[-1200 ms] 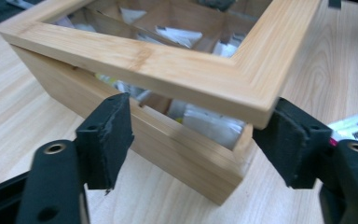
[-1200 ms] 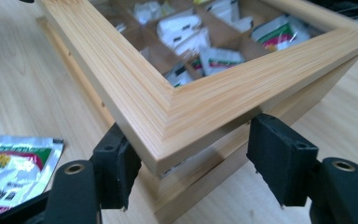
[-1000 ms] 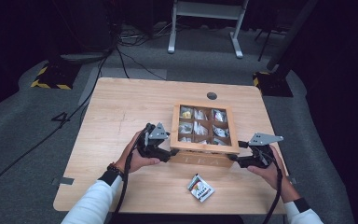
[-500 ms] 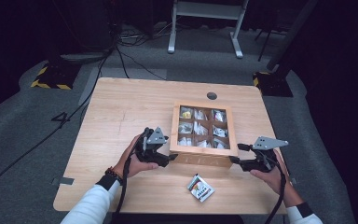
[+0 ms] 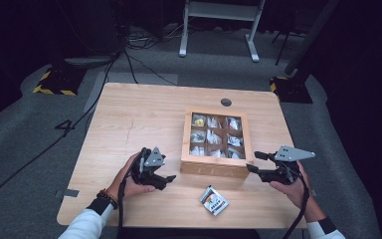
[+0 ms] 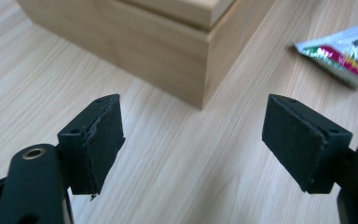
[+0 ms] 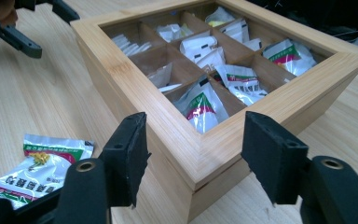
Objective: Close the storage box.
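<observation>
A wooden box [image 5: 214, 168] with a windowed lid stands mid-table, its compartments full of tea sachets [image 7: 200, 105]. One loose sachet [image 5: 214, 200] lies in front of it. My left gripper [image 5: 168, 178] rests low on the table, left of the box's front left corner [image 6: 205, 70]. Its jaws have just been opening and hold nothing [image 6: 191, 144]. My right gripper [image 5: 252, 162] is at the box's front right corner. Its jaws have just been closing and stand open, with the corner [image 7: 193, 175] between the pads but untouched.
The table's front edge [image 5: 179, 225] runs just behind the loose sachet [image 7: 37, 168] and both hands. A round cable hole [image 5: 226, 102] sits beyond the box. The left gripper [image 7: 9, 28] appears far off in the right gripper view.
My left gripper has drawn back from the box's left side toward the table's front edge and sunk lower. The right gripper has stayed at the box's front right corner.
</observation>
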### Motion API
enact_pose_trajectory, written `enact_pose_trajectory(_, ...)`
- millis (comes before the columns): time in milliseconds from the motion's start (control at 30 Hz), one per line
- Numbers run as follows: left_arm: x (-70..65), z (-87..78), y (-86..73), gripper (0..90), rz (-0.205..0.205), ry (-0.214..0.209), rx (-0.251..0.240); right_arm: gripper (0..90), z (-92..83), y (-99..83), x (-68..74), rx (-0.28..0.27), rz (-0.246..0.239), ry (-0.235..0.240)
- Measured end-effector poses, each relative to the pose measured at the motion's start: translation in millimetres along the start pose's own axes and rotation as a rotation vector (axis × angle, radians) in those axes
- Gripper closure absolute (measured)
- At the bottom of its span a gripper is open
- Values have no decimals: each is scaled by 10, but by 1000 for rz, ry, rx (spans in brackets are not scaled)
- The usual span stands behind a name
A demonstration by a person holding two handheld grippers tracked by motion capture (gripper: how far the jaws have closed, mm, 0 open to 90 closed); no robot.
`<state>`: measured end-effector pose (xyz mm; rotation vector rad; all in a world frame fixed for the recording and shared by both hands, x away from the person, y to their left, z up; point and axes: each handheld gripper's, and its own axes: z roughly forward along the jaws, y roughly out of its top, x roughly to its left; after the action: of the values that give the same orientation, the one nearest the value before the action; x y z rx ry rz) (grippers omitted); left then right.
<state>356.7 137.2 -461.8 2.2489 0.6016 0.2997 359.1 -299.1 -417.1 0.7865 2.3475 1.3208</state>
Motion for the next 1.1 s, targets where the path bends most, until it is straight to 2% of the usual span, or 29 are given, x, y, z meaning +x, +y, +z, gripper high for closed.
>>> enact_pose_trajectory(33,10,-17,-84,189,-2,7,12,422,-24,15,1,-7,-2,-8)
enact_pose_trajectory(133,10,-40,-200,183,-2,29,30,420,-38,32,1,-9,-6,-9)
enact_pose_trajectory(300,11,-78,-306,181,1,51,47,405,-50,40,2,7,-17,-24)
enact_pose_trajectory(333,17,-98,-354,181,-7,64,57,397,-58,38,0,6,-16,-26)
enact_pose_trajectory(500,49,-145,-452,182,-20,78,62,367,-93,28,13,21,-34,-47)
enact_pose_trajectory(633,89,-189,-546,192,-40,85,71,341,-133,-10,14,53,-51,-82)
enact_pose_trajectory(700,109,-215,-612,191,-52,96,95,335,-151,-35,14,68,-63,-104)
enact_pose_trajectory(733,109,-215,-612,192,-52,96,95,335,-151,-35,14,68,-63,-104)
enact_pose_trajectory(800,138,-233,-685,194,-82,100,98,327,-188,-76,-10,74,-52,-113)
enact_pose_trajectory(867,152,-244,-726,207,-86,110,106,322,-216,-102,-26,79,-46,-128)
enact_pose_trajectory(1067,219,-281,-789,205,-116,99,96,308,-284,-173,-70,102,-44,-171)
enact_pose_trajectory(1100,232,-288,-810,205,-132,92,87,306,-293,-193,-80,106,-41,-179)
